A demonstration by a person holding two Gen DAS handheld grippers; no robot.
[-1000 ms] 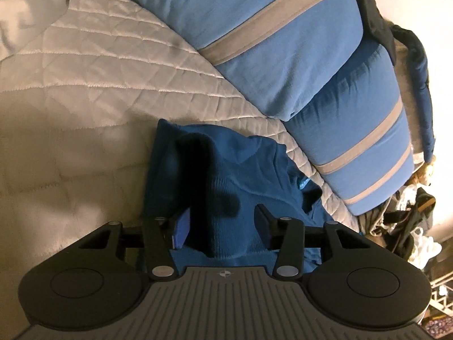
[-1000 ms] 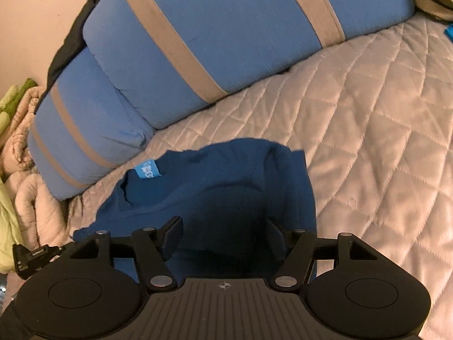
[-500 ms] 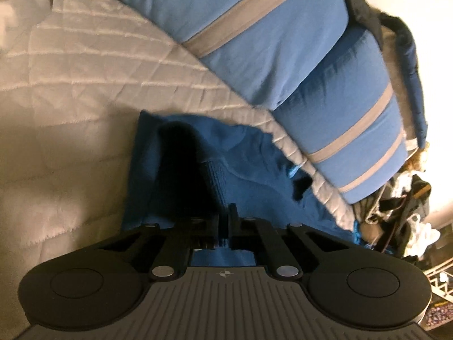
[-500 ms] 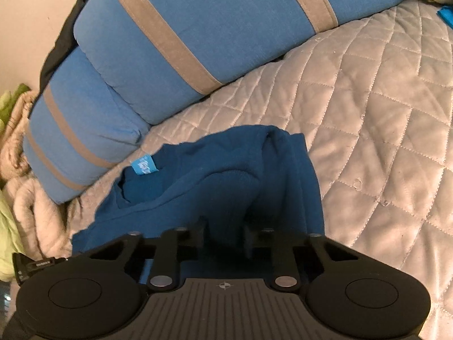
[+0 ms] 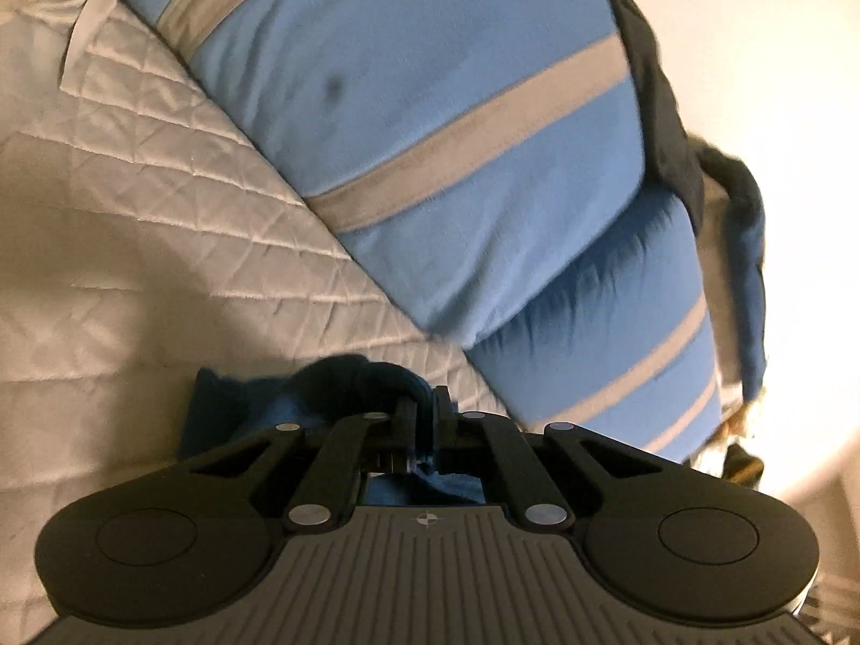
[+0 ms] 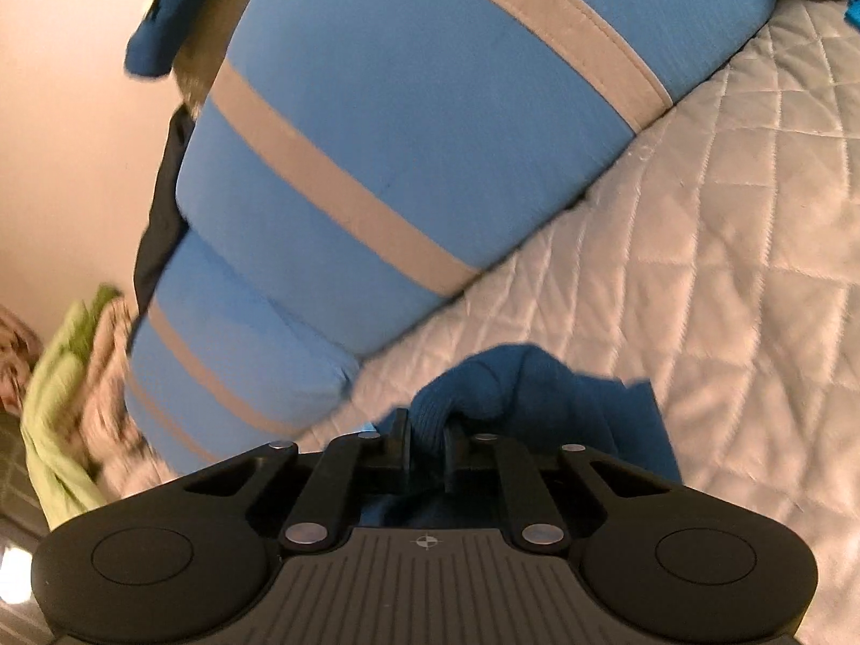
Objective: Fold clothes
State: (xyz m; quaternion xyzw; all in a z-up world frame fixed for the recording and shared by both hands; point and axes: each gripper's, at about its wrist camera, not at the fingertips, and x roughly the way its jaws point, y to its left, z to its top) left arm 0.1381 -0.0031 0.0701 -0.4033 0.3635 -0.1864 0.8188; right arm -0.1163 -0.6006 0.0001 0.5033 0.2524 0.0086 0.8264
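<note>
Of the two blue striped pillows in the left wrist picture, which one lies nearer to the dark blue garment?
The lower, darker-shaded striped pillow at the right; its corner comes down almost to the dark blue garment. The larger, brighter pillow sits above it.

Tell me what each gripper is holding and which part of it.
Both hold the dark blue garment. The right gripper has just closed on a bunched ribbed fold. The left gripper pinches a rolled fold; which part of the garment cannot be told.
</note>
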